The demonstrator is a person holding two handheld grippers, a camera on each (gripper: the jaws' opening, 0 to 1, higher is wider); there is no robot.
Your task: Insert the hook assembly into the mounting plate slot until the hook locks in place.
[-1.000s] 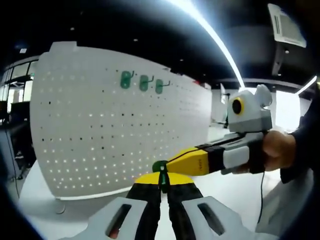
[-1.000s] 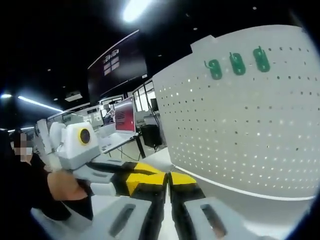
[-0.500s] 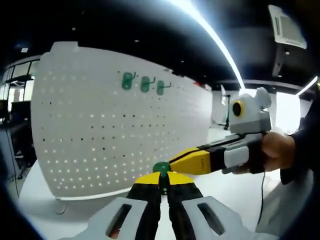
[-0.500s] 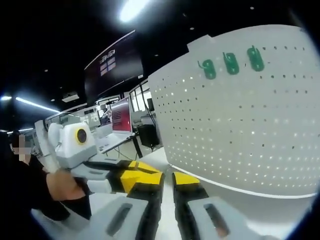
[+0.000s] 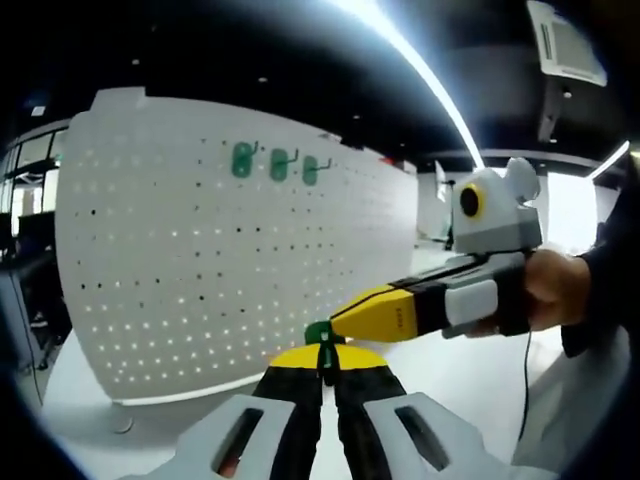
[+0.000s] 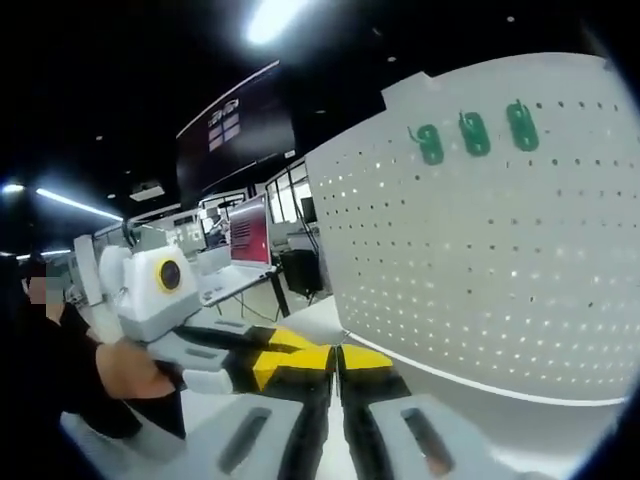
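Three green hooks (image 5: 271, 163) already hang on the white pegboard (image 5: 200, 270) while a fourth hook (image 5: 319, 333), pinched in the left gripper's (image 5: 327, 368) jaws beside the right gripper's (image 6: 335, 365) pressed-together jaws, awaits insertion.

My left gripper (image 5: 327, 362) is pinching its jaws together – yellow tips touching. My right gripper (image 6: 336, 362) is also holding its jaws closed, and in the left gripper view it is reaching in from the right, my hand (image 5: 553, 291) wrapping its handle.
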